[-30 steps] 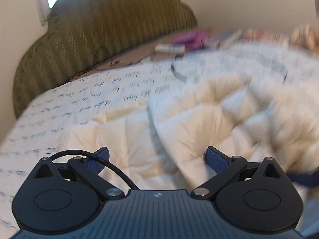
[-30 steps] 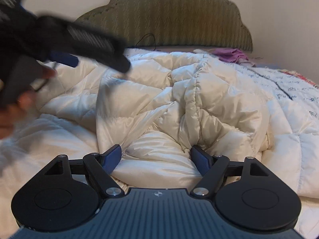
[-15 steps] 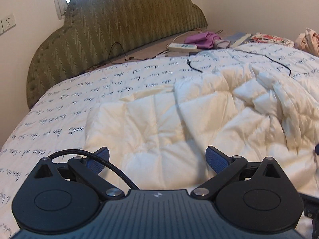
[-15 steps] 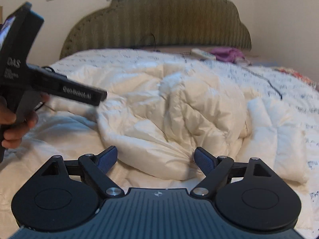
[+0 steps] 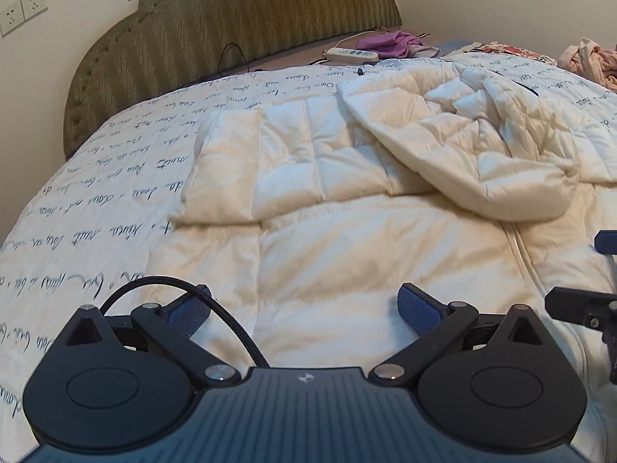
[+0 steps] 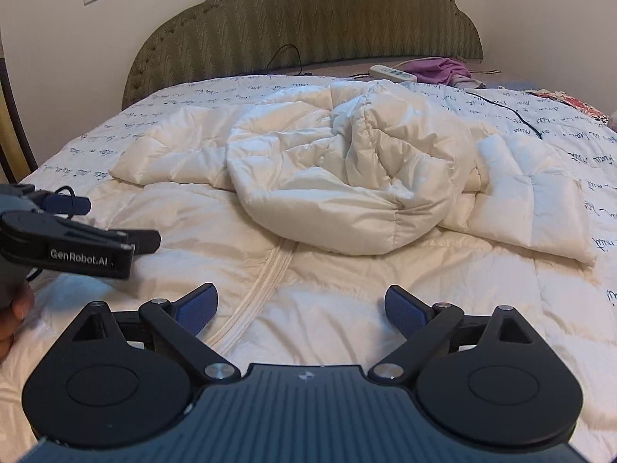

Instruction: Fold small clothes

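Observation:
A cream quilted puffer jacket [image 5: 347,239] lies spread on the bed, front up, with its zipper [image 6: 262,281] running toward me. Its hood [image 6: 339,200] is bunched over the chest. One sleeve [image 5: 231,169] lies out to the left, the other sleeve [image 6: 540,208] to the right. My left gripper [image 5: 304,308] is open and empty just above the jacket's lower body. My right gripper [image 6: 300,305] is open and empty above the hem, beside the zipper. The left gripper also shows in the right wrist view [image 6: 88,227].
The bed has a white sheet with blue script [image 5: 96,200] and a green padded headboard [image 6: 308,23]. A power strip [image 6: 393,72], purple cloth [image 6: 439,69] and a black cable [image 6: 509,110] lie near the head. Pink clothes [image 5: 590,58] sit at the far right.
Both grippers have drawn back toward the jacket's hem and steadied. The jacket now lies flatter and more spread out, with both sleeves out to the sides.

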`<state>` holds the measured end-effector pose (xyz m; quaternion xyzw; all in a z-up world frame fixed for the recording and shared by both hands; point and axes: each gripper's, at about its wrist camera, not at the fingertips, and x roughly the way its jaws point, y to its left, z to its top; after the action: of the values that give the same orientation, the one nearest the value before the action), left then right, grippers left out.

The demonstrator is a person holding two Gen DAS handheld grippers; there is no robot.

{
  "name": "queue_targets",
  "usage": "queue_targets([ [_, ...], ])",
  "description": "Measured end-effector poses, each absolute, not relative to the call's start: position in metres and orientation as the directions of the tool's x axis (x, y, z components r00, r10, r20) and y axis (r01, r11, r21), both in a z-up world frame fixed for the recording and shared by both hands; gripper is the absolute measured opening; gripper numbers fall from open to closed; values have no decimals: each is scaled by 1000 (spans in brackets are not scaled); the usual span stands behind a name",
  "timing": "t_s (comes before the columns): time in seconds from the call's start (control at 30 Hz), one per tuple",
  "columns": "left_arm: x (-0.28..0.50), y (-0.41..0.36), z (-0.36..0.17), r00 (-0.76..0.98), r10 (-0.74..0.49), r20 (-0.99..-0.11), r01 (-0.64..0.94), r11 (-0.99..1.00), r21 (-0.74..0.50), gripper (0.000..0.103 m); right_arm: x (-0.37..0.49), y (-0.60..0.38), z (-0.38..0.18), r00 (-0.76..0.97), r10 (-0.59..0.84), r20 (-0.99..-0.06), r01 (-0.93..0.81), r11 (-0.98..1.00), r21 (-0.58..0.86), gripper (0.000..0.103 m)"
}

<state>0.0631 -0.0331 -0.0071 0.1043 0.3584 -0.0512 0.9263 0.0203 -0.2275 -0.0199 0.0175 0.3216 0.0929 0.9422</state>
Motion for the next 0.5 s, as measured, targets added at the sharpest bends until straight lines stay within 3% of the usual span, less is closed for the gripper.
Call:
queue_targets([
  [0.5,10,-15,0,742,-20,-670,134,984,119,103,-54,-234,-5,802,189,-566,-166,982,92,96],
])
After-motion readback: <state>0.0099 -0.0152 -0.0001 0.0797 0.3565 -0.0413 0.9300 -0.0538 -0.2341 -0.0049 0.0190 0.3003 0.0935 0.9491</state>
